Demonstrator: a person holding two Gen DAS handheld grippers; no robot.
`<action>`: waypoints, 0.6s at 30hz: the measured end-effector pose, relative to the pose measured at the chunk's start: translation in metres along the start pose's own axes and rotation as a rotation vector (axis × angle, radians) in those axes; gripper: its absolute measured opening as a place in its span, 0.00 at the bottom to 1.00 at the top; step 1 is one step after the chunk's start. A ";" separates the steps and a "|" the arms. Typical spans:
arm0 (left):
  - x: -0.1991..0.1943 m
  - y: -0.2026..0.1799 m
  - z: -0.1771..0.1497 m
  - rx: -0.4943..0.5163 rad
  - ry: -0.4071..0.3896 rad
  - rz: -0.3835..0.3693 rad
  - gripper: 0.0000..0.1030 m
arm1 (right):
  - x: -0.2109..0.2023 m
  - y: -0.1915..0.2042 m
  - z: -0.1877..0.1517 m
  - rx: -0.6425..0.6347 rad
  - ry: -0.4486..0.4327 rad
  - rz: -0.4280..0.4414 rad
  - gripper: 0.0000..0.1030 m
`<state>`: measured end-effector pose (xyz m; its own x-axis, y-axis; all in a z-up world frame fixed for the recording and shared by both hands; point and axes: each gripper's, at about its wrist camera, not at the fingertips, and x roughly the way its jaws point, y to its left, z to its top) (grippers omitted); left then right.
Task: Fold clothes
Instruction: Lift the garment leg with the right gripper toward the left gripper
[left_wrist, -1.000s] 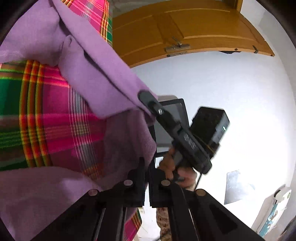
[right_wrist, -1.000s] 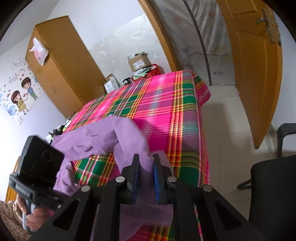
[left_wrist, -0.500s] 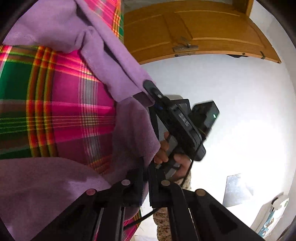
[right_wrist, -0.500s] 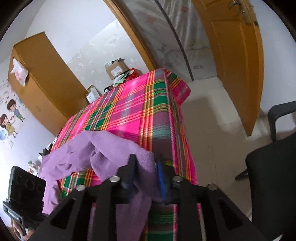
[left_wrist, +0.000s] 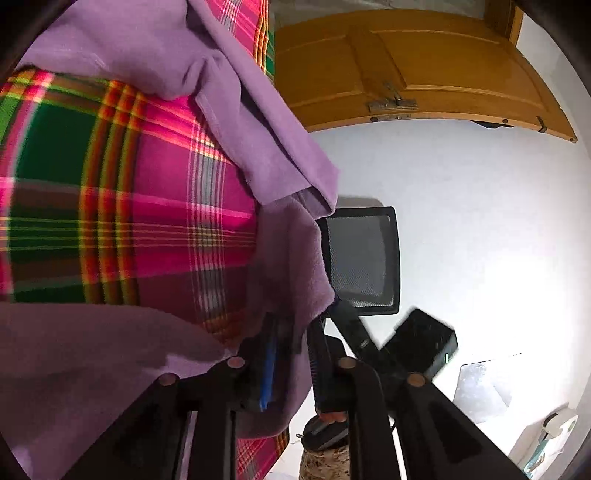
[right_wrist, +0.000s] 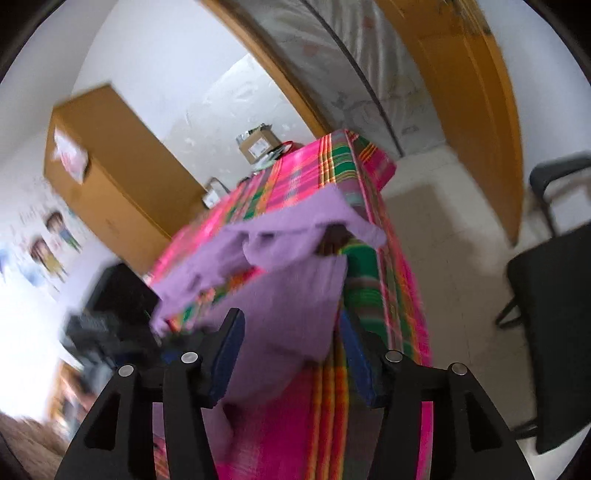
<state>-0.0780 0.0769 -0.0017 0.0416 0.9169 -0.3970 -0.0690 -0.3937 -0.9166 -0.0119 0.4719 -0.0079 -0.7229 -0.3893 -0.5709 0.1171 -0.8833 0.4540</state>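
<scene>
A purple fleece garment (left_wrist: 110, 369) lies rumpled on the table under a pink-and-green plaid cloth (left_wrist: 110, 221), one part draped over the table's edge. My left gripper (left_wrist: 291, 354) has its fingers parted, with a fold of the garment still hanging loosely between them. In the right wrist view the garment (right_wrist: 288, 295) rests on the plaid cloth (right_wrist: 369, 277) near the table's end. My right gripper (right_wrist: 288, 332) stands wide open, its fingers on either side of the garment without pinching it. The other gripper shows as a blurred black shape (right_wrist: 107, 314) at the left.
A black mesh chair (left_wrist: 362, 258) stands by the white wall just past the table's edge, with another black chair (right_wrist: 554, 314) on the right. The wooden door (right_wrist: 472, 92) stands open. A wooden wardrobe (right_wrist: 110, 166) and cardboard boxes (right_wrist: 258, 146) are at the far end.
Both grippers were shut on the purple garment and have opened, the right one wide. The garment has dropped onto the table. The right view has swung and is blurred.
</scene>
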 end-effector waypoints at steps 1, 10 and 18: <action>-0.004 0.000 -0.002 -0.001 -0.006 0.004 0.17 | -0.001 0.009 -0.004 -0.063 -0.008 -0.045 0.55; -0.040 0.013 -0.021 0.012 -0.098 0.063 0.18 | -0.005 0.027 -0.008 -0.041 -0.004 -0.049 0.55; -0.026 0.023 -0.022 0.002 -0.138 0.146 0.18 | 0.008 0.038 -0.002 0.013 0.057 -0.003 0.54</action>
<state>-0.0585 0.0422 -0.0134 -0.1064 0.8502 -0.5155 -0.0659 -0.5234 -0.8496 -0.0119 0.4347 0.0035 -0.6829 -0.4011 -0.6106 0.1058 -0.8813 0.4606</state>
